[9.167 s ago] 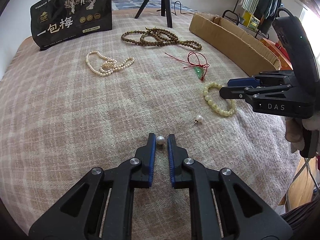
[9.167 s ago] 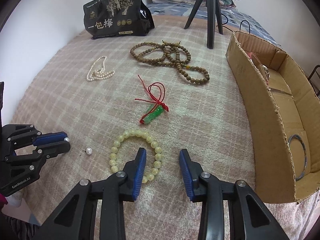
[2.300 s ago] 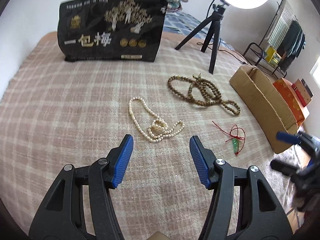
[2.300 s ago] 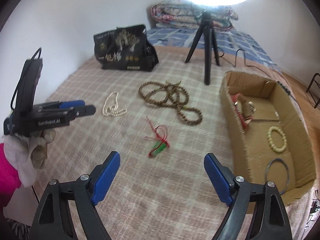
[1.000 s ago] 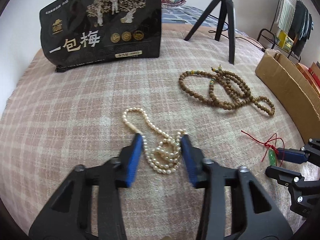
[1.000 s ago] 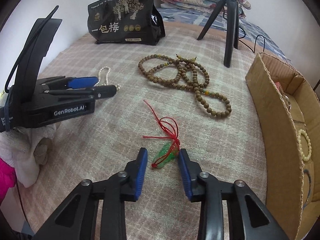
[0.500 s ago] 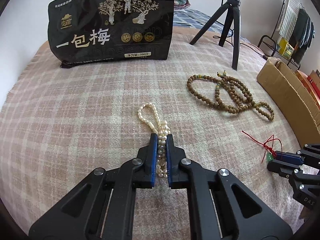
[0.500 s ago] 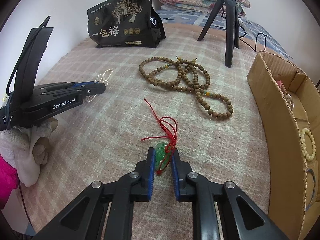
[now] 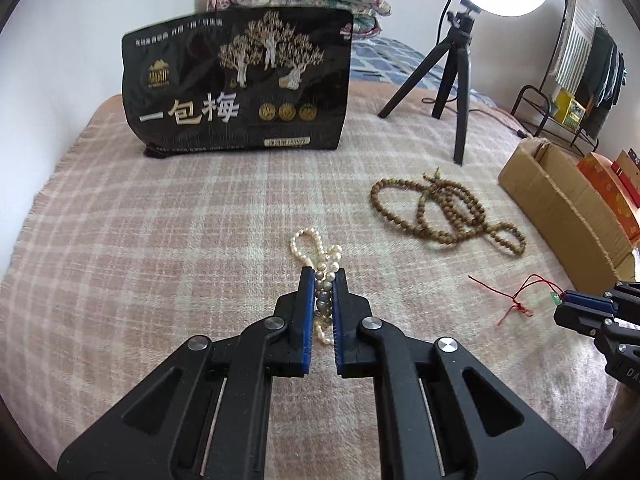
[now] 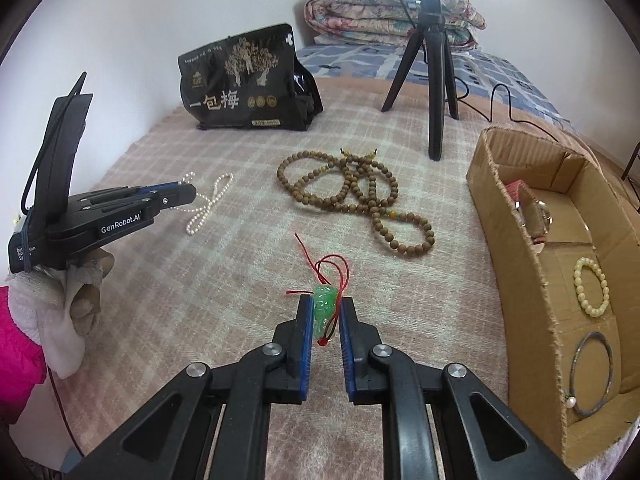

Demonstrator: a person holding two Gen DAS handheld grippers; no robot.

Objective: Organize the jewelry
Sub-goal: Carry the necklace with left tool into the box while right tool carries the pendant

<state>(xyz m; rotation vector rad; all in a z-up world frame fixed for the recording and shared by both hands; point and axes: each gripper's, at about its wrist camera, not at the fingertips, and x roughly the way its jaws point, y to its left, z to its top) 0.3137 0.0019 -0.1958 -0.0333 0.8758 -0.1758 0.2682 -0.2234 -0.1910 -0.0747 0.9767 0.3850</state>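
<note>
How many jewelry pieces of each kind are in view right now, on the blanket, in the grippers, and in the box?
Pearl necklace, in the left gripper: 1
Green pendant, in the right gripper: 1
Brown bead strand, on the blanket: 1
Pale bead bracelet, in the box: 1
Metal bangle, in the box: 1
Loose pearl, in the box: 1
Total: 6. Items at the box's far end are unclear.

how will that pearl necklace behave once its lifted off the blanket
The pearl necklace is probably floppy: pinched in the left gripper, its free loop lies limp on the blanket. Round, smooth beads may slip between the jaws. Dangling strands could likely swing and snag.
</note>
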